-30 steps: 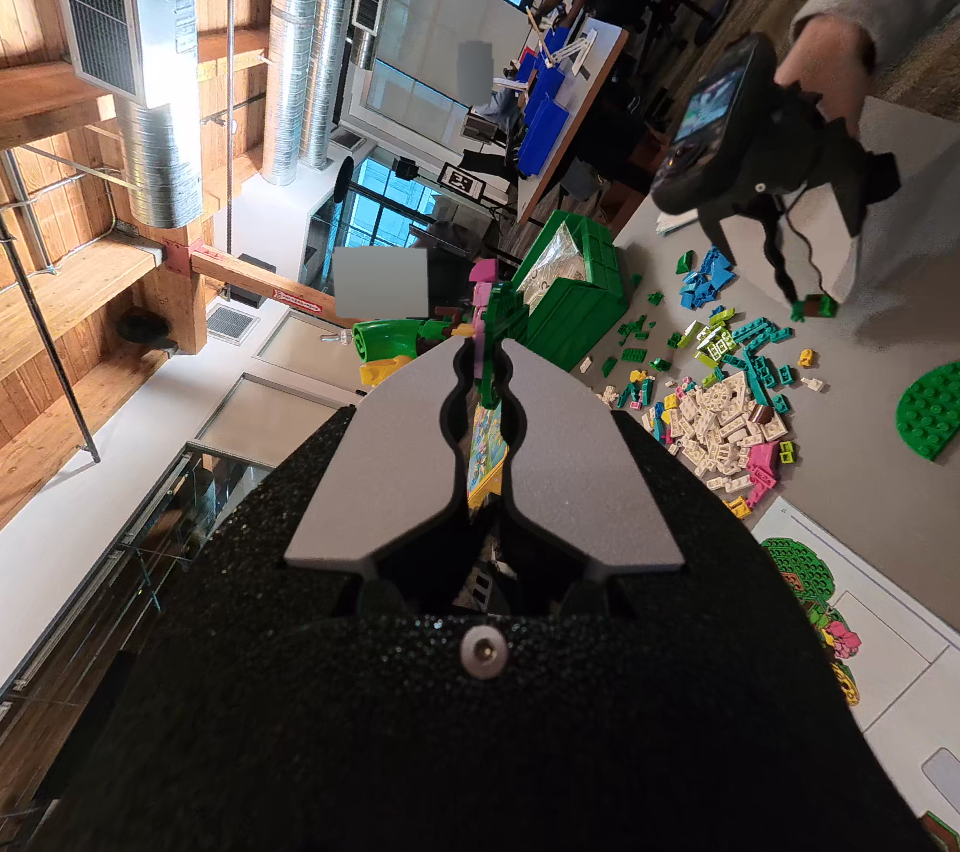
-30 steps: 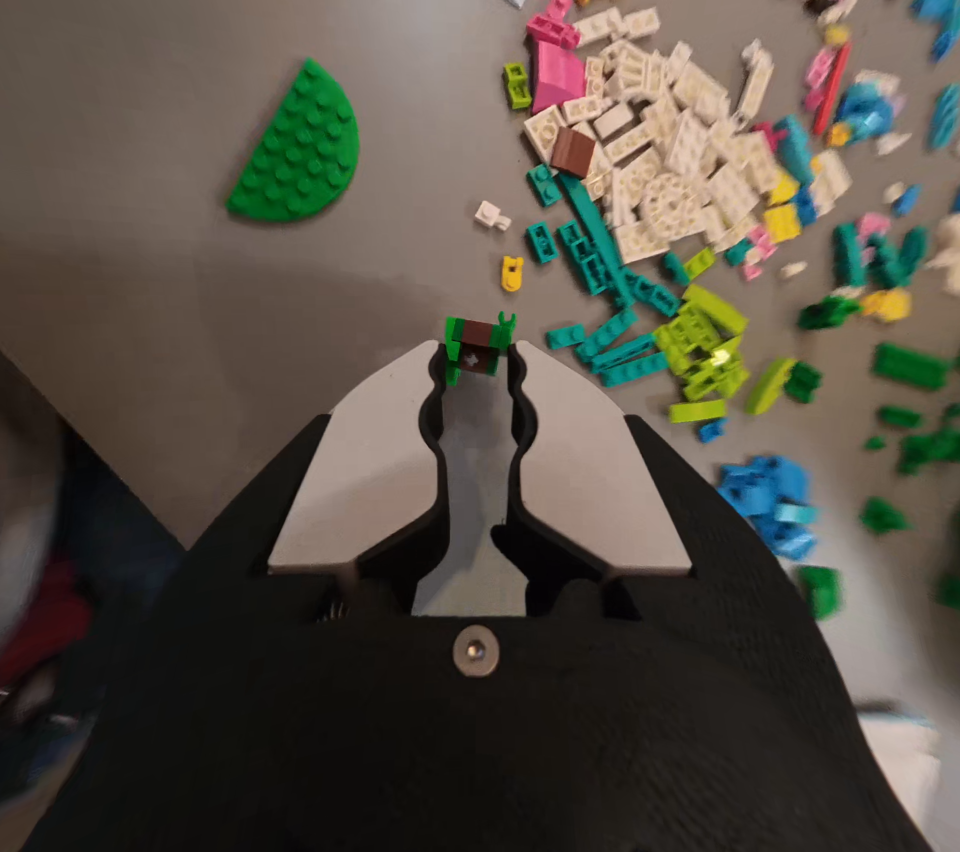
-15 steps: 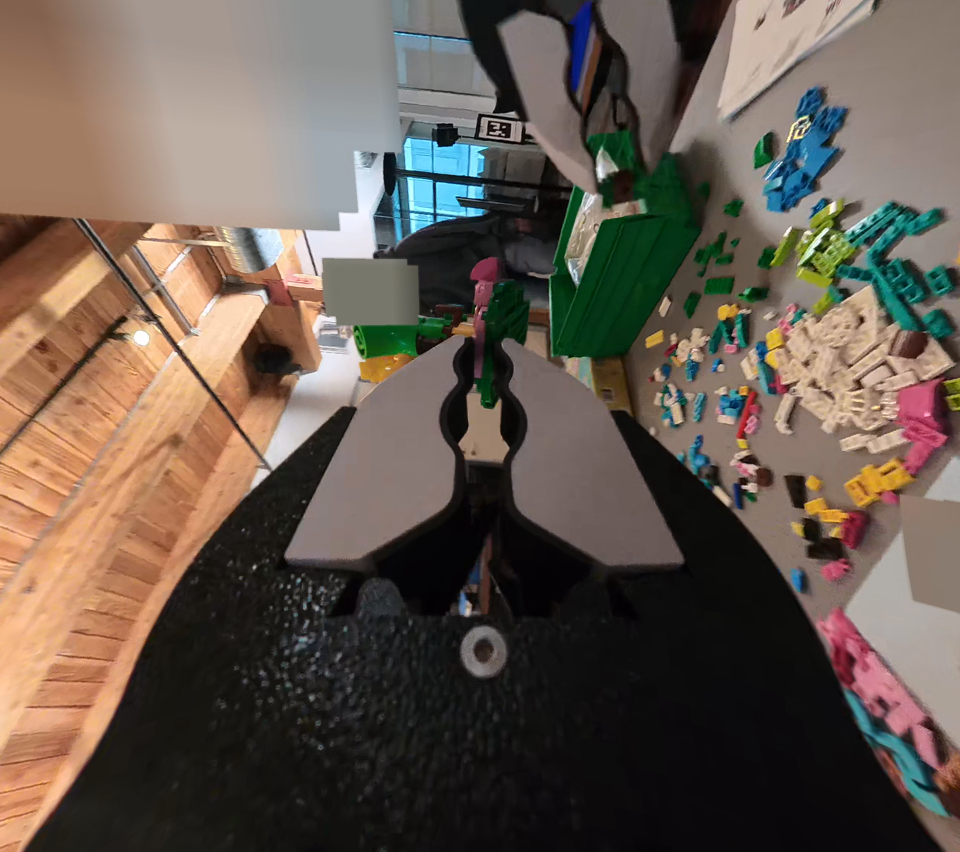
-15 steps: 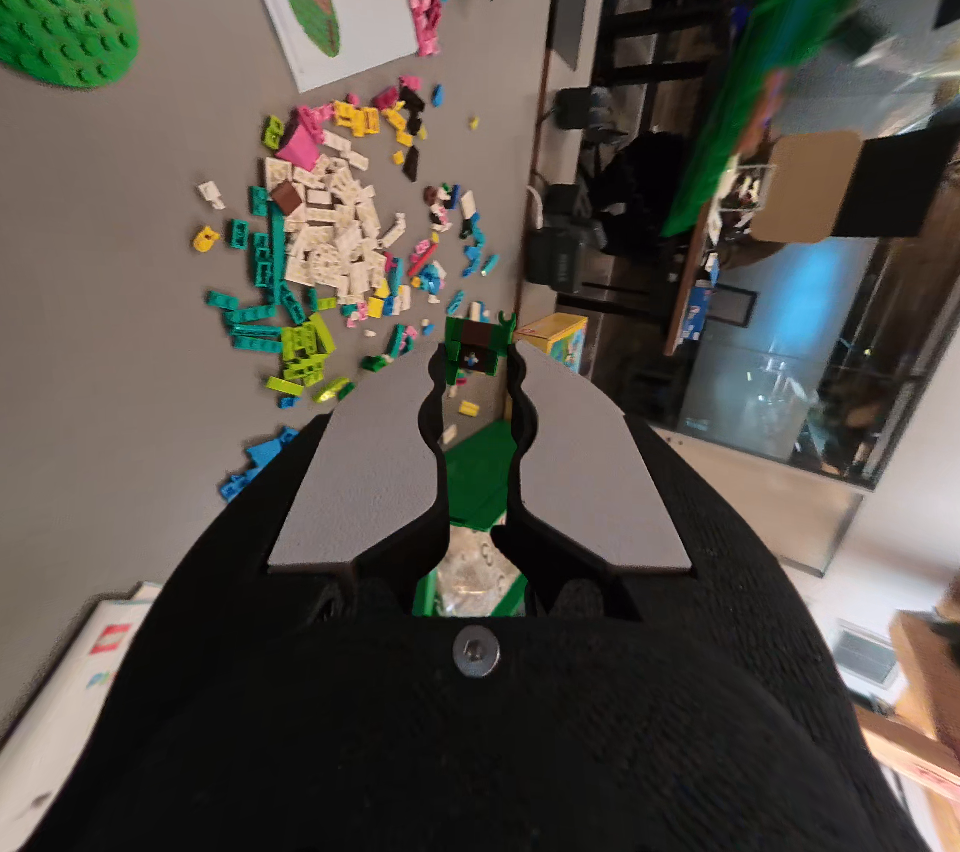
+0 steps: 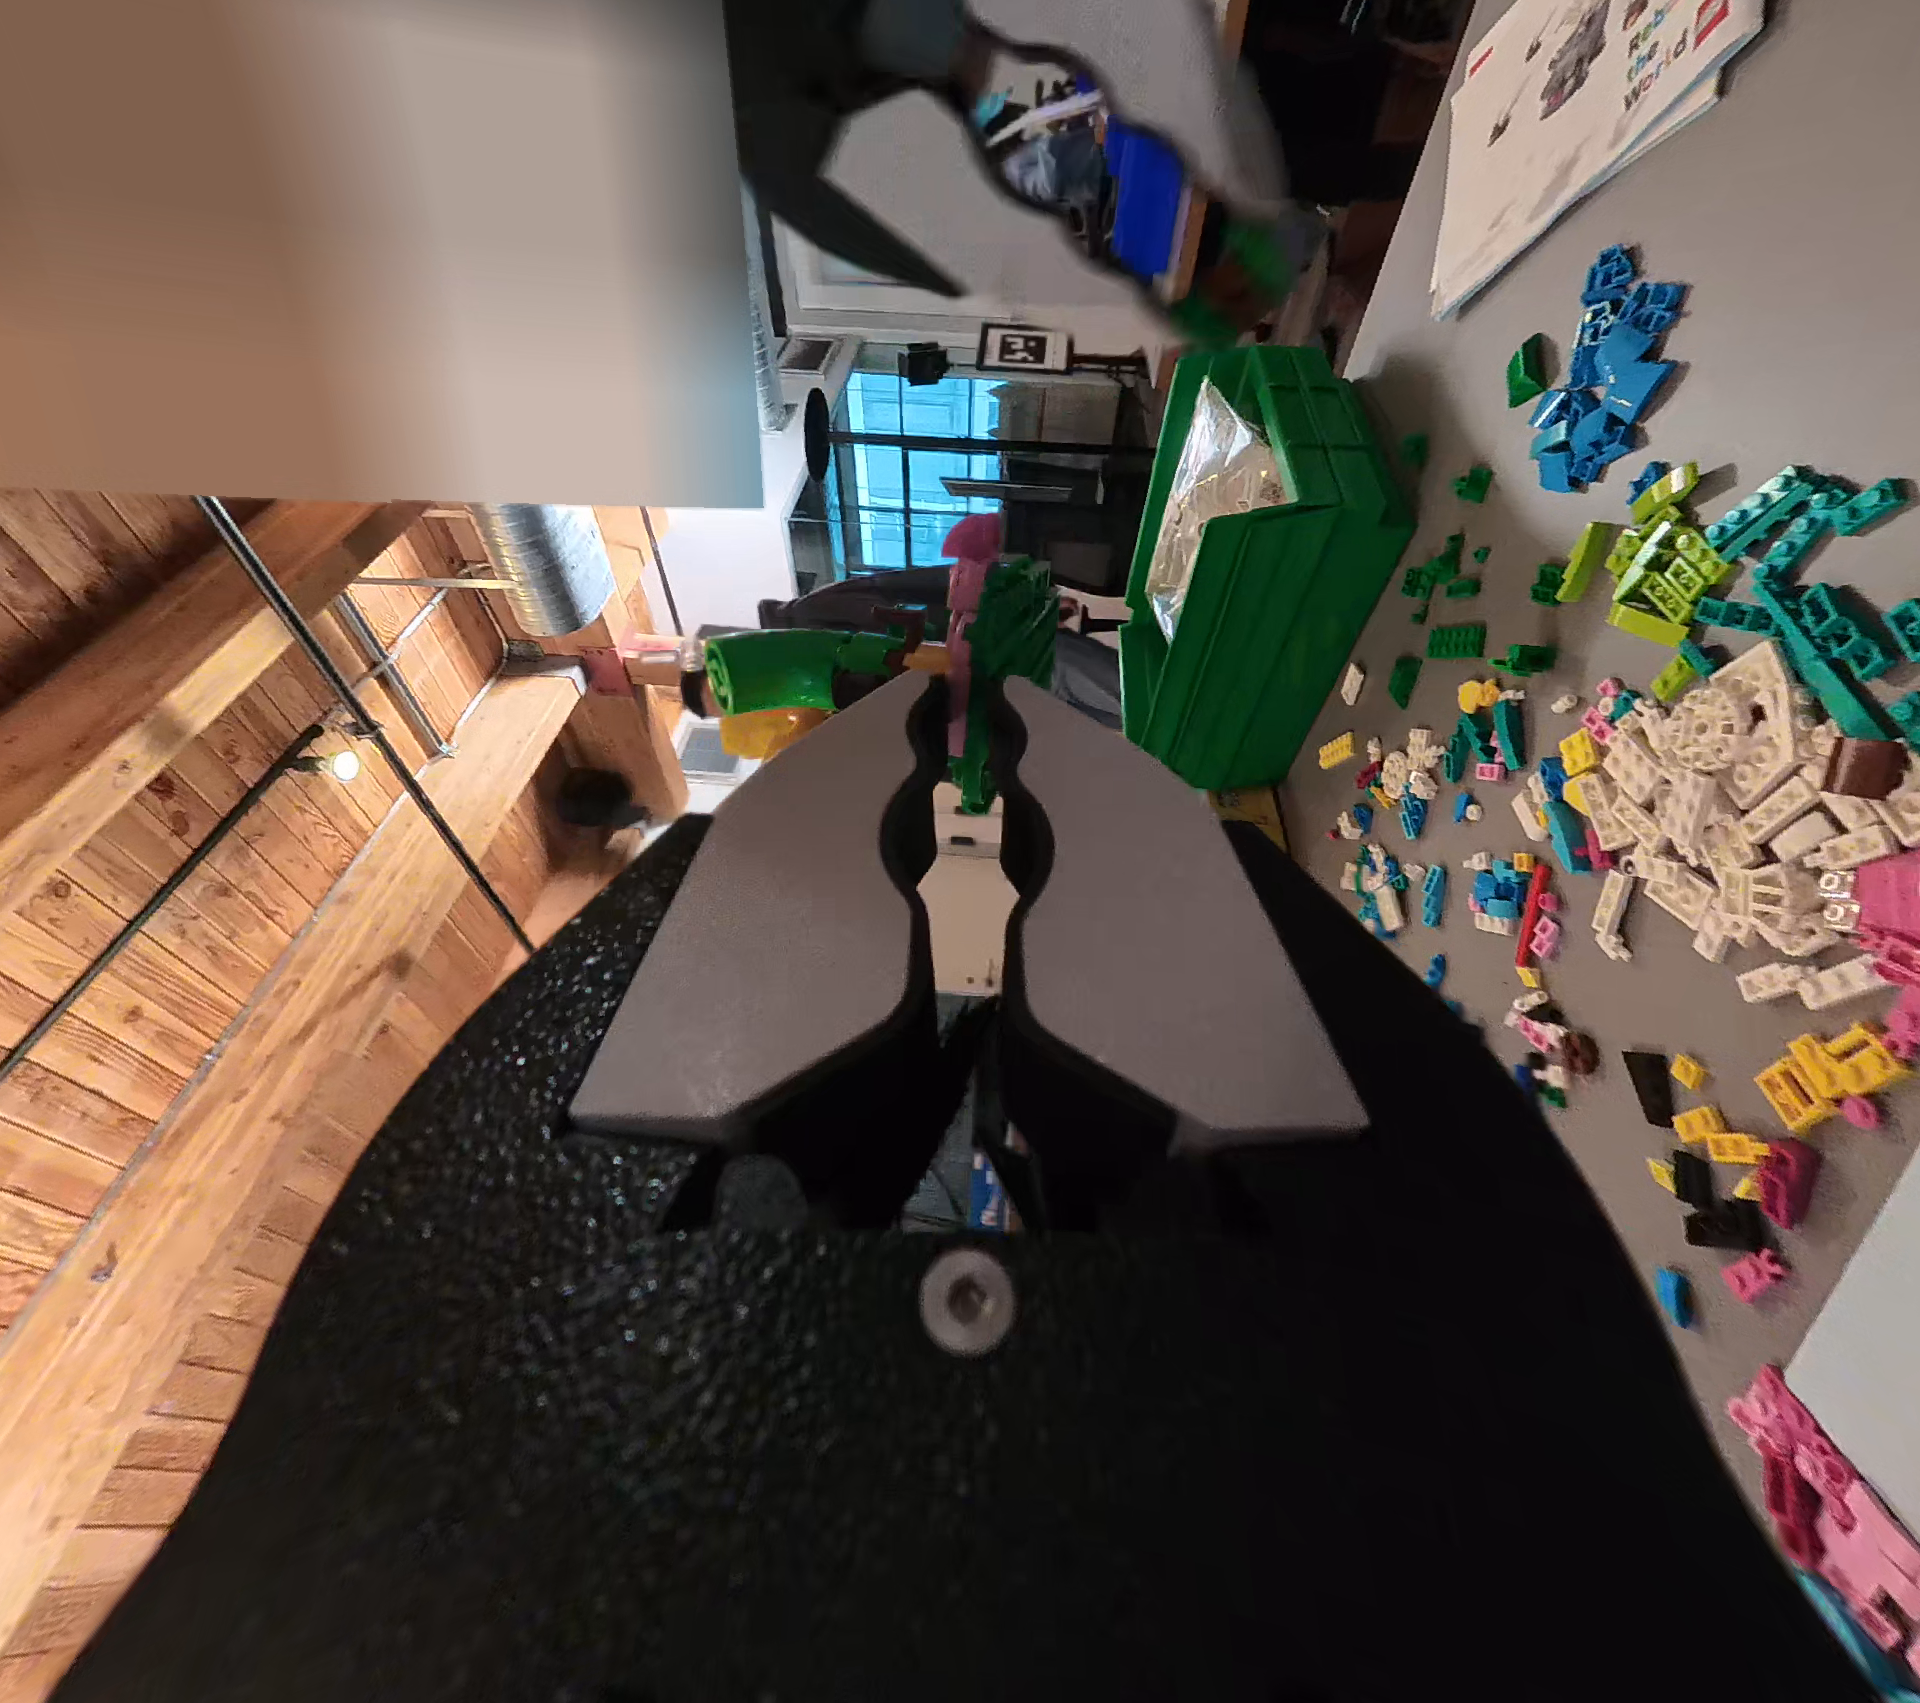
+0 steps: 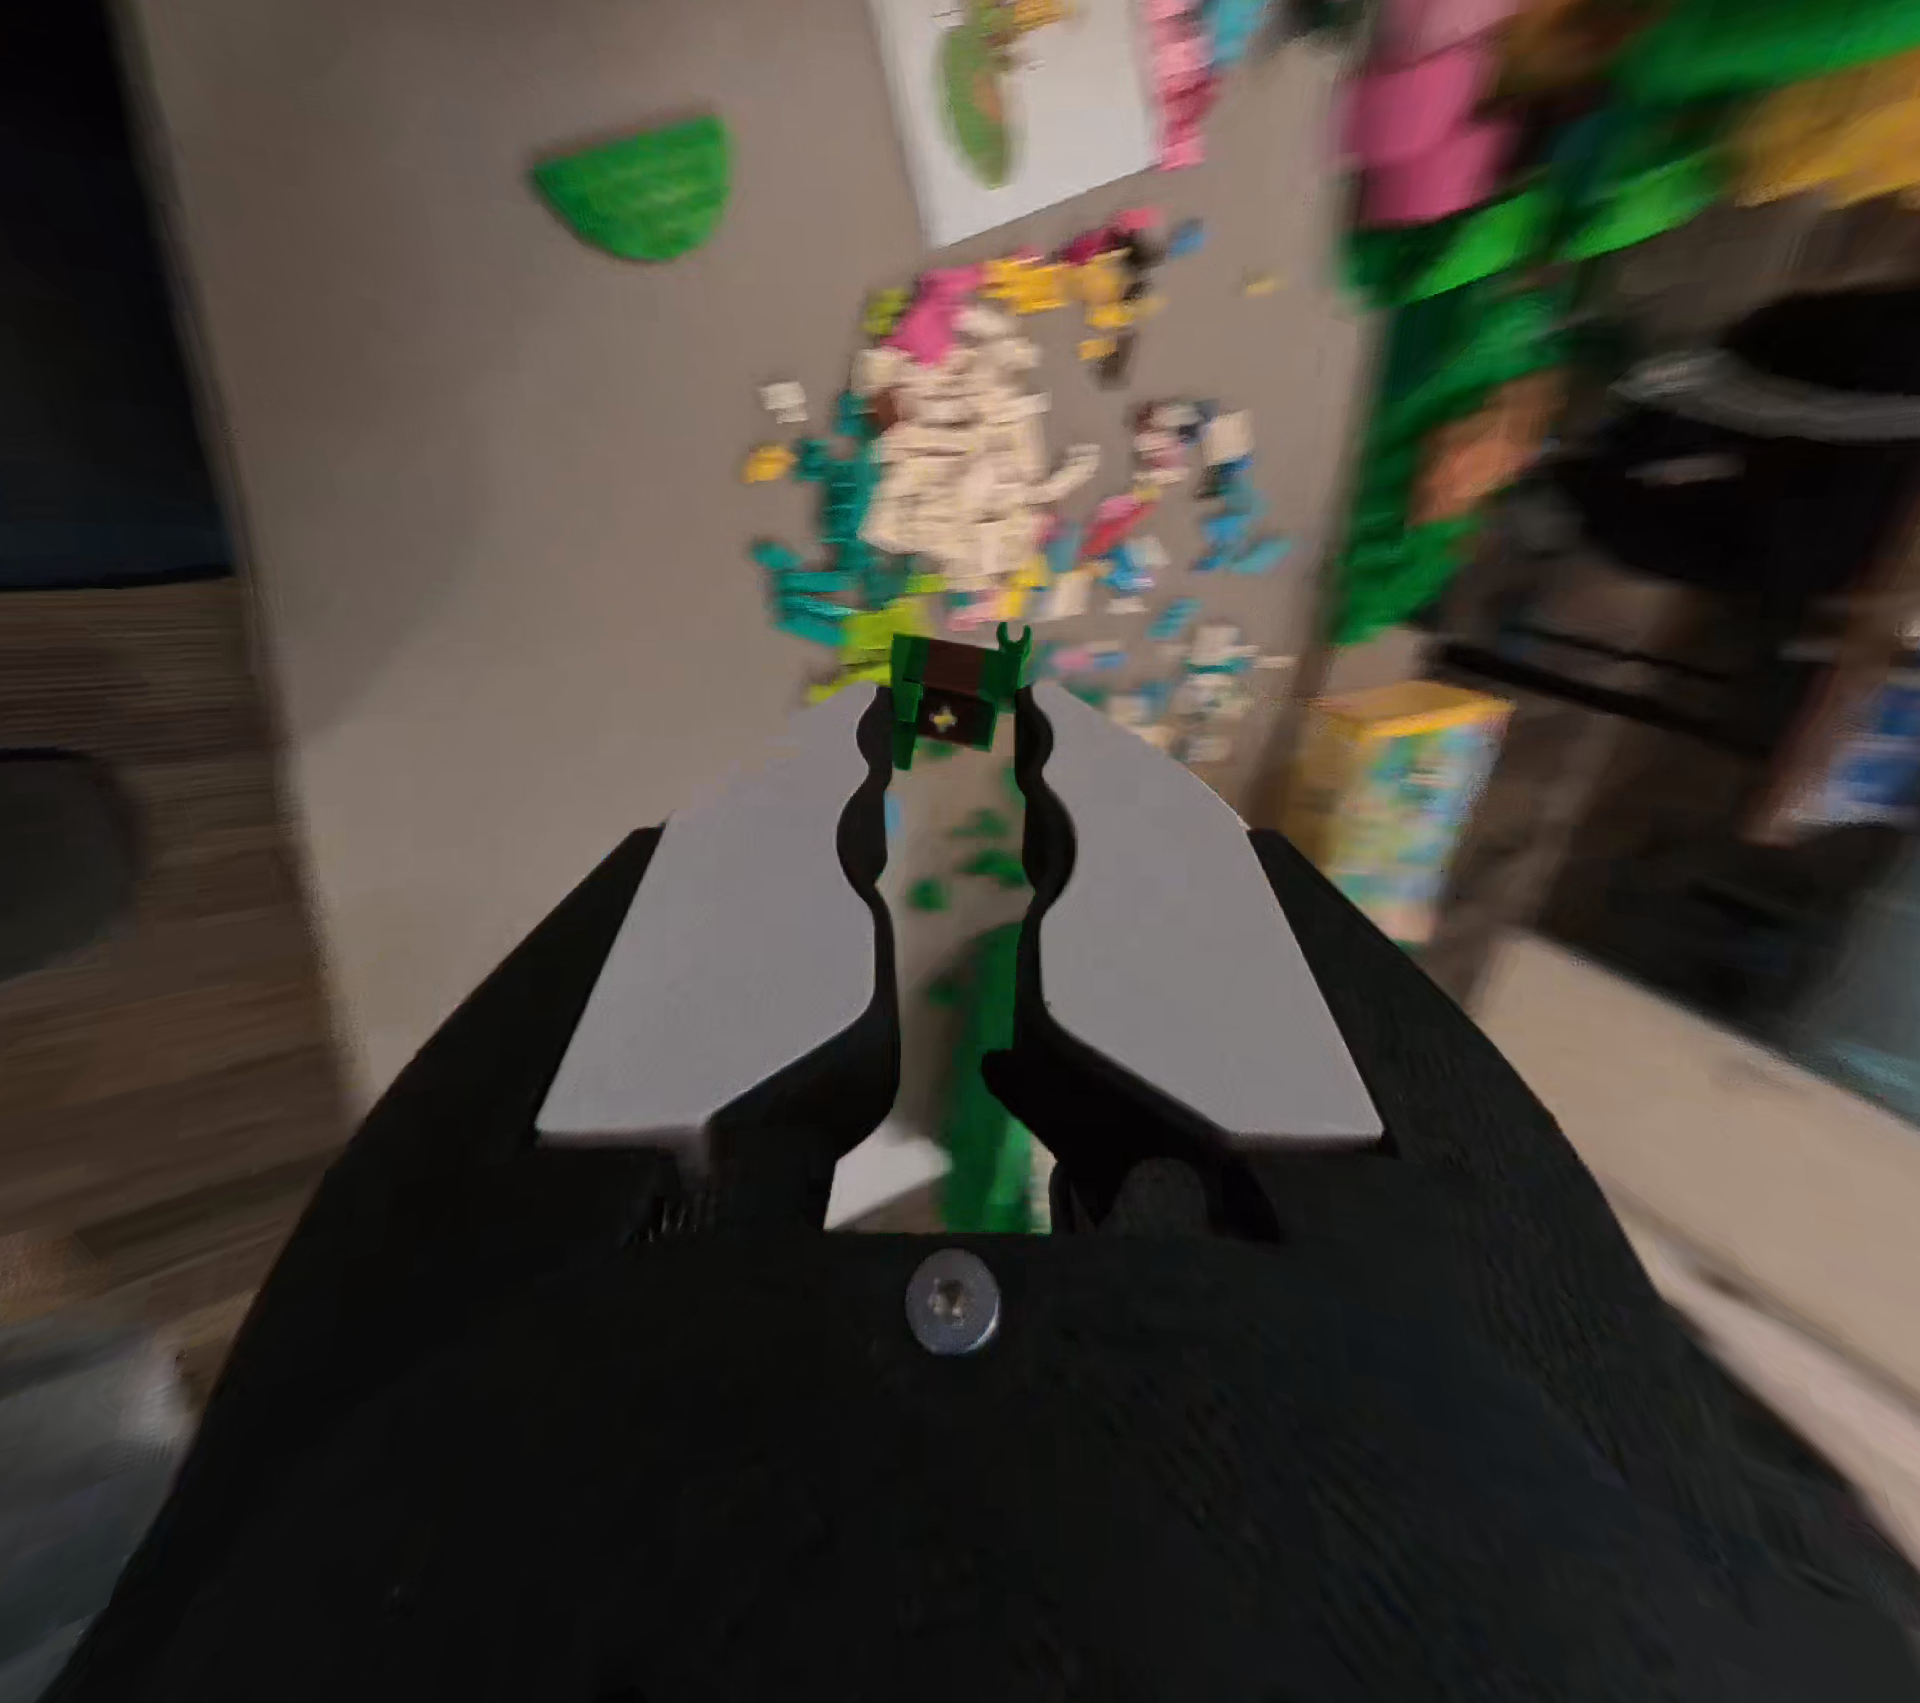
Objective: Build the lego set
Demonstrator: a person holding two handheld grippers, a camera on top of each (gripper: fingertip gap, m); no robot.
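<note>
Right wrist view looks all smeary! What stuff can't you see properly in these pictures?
- Right wrist view: brick pile and colourful build, smeared by motion blur.
- Left wrist view: upper left, covered by a blurred patch.
- Left wrist view: green bin, contents hidden under shiny plastic.
- Left wrist view: pink bricks, cut off by the edge.

An open-plan office or workshop loft: timber-plank ceiling (image 5: 187, 978); exposed metal duct (image 5: 545, 562); glass partitions (image 5: 904, 469); grey table (image 5: 1455, 406) strewn with toy bricks (image 5: 1714, 801).
</note>
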